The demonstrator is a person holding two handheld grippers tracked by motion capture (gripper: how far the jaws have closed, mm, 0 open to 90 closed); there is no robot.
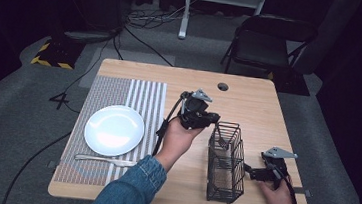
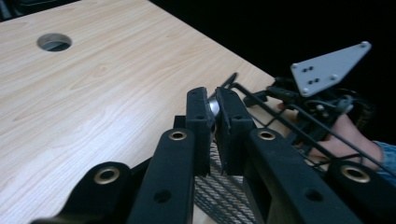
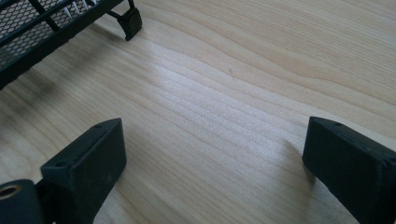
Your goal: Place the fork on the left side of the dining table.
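Observation:
A black wire basket (image 1: 227, 162) stands upright on the wooden table (image 1: 249, 103), right of centre. My left gripper (image 1: 211, 118) hovers at the basket's far top edge, jaws shut on a silver utensil (image 2: 214, 107) whose lower part reaches down into the basket (image 2: 219, 196). A fork-like shape (image 1: 221, 141) shows inside the wires. My right gripper (image 1: 249, 172) rests low on the table just right of the basket, open, with bare wood between its jaws (image 3: 215, 154). The basket's base and one foot (image 3: 128, 21) lie at the upper left of the right gripper view.
A white plate (image 1: 114, 130) sits on a striped placemat (image 1: 144, 96) at the left, with a silver knife (image 1: 105, 160) in front of it. A cable hole (image 1: 223, 86) is near the table's far edge. A folding chair (image 1: 267, 42) stands beyond the table.

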